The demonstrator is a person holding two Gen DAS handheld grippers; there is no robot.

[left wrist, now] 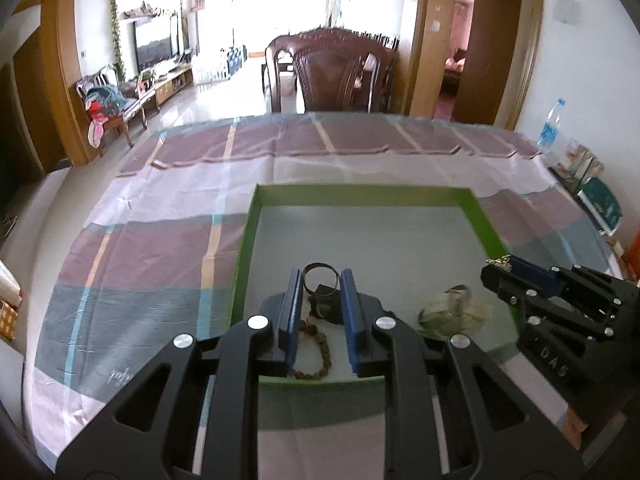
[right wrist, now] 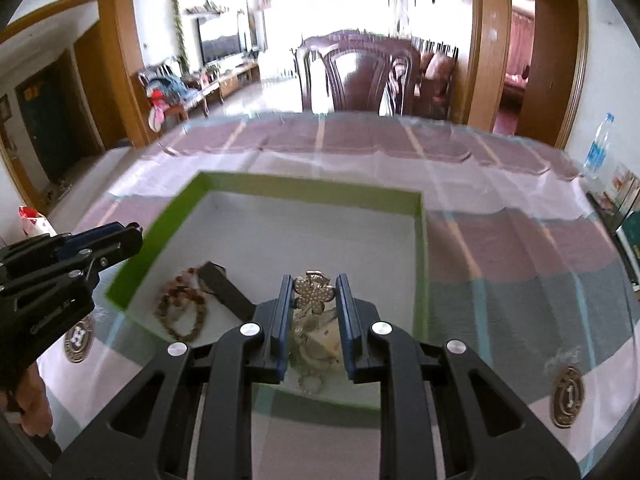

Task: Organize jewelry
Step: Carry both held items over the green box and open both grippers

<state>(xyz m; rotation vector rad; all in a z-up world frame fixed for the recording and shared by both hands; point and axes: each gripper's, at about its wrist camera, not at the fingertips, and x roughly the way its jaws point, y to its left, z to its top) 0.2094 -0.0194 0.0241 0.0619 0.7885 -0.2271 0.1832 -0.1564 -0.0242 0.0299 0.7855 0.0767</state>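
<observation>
A plaid tablecloth [left wrist: 160, 248] carries a green tray [left wrist: 360, 194], a carved chair [left wrist: 340, 72] at twelve o'clock. Left gripper [left wrist: 321, 280] grasps a thin ring [left wrist: 319, 276]; right gripper [right wrist: 313, 284] clamps a pearl flower brooch [right wrist: 315, 293].

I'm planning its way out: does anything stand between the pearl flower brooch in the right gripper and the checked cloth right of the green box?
Only the green box's low right wall; the pearl flower brooch, clamped in the right gripper, seems to hang above it.
</observation>
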